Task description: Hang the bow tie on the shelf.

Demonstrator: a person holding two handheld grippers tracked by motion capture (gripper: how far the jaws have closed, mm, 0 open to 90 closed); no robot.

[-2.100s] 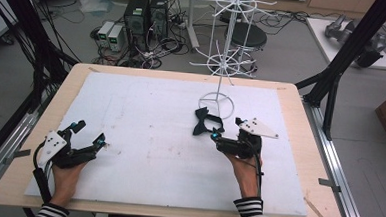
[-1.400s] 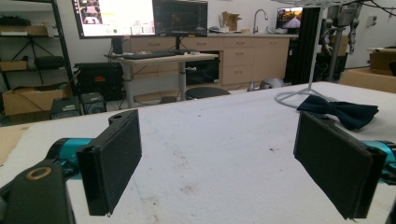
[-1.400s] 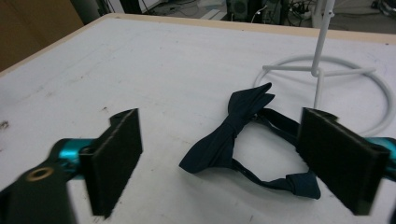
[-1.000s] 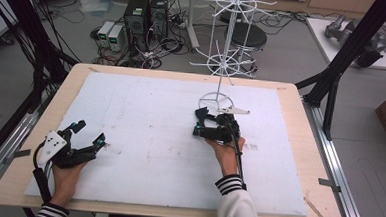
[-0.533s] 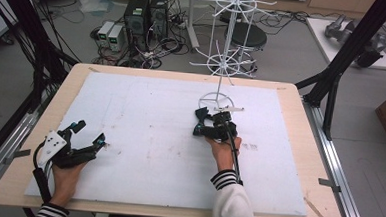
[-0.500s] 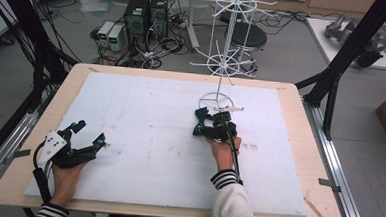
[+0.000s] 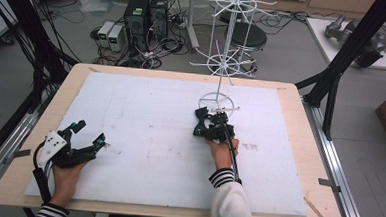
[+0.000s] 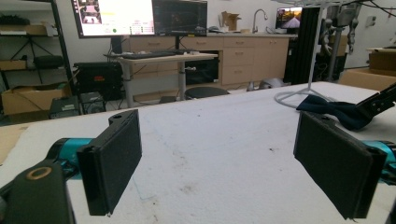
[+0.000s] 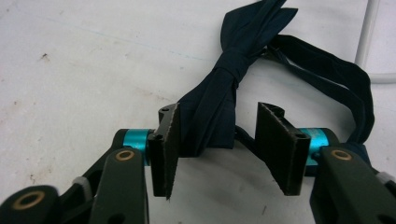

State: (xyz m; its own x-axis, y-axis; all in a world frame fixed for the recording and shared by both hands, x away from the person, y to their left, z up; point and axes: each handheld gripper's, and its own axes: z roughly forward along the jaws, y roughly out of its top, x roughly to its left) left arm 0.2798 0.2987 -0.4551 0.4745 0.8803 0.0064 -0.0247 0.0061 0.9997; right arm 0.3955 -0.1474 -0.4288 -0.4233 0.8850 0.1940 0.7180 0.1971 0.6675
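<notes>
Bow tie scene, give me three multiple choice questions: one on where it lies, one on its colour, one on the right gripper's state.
1. Where does the bow tie lie?
A. on the white board by the wire rack's base
B. on the floor
C. hanging on the rack

2. What colour is it?
A. red
B. dark navy
C. yellow

3. How does the right gripper stand?
A. shut on the tie
B. lifted well above the tie
C. open, jaws either side of one wing

Answers: 1 A, the high view shows it beside the wire rack base ring. 2 B, the cloth is dark blue. 3 C, a gap shows beside the right pad.
</notes>
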